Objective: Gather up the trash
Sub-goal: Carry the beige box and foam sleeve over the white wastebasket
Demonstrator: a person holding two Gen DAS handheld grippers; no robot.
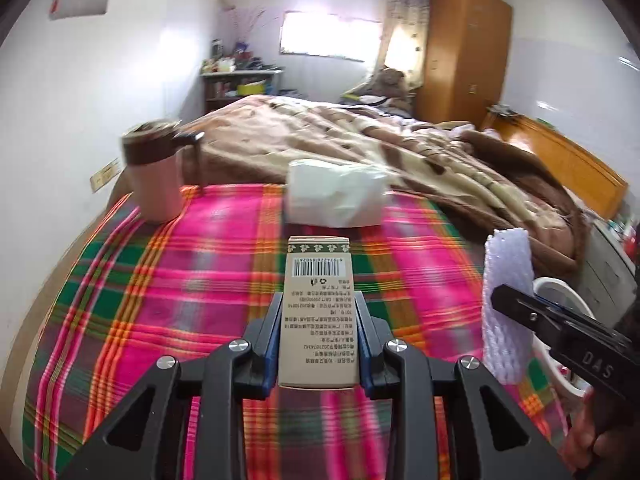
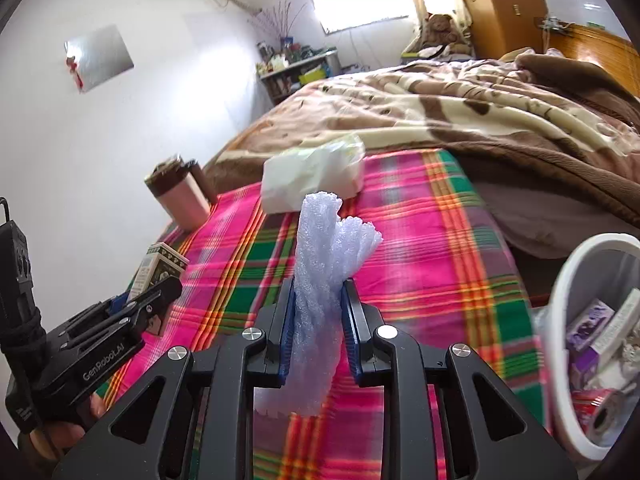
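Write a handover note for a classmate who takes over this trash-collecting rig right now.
Left tongs: shut on the small printed carton, held above the plaid cloth.
Right tongs: shut on the white foam net sleeve.
White trash bin: at the right, beside the bed, already holding wrappers and a can.
Done: both pieces picked up.
Left: drop both into the bin. The tissue pack and the pink mug stand on the cloth; judge whether either is trash.

A home bedroom: a bed (image 1: 360, 152) under a rumpled brown blanket (image 1: 320, 132), wooden wardrobe (image 1: 464, 52) at one o'clock, cluttered shelf (image 1: 240, 80) at eleven, curtained window (image 1: 328, 36) at twelve.
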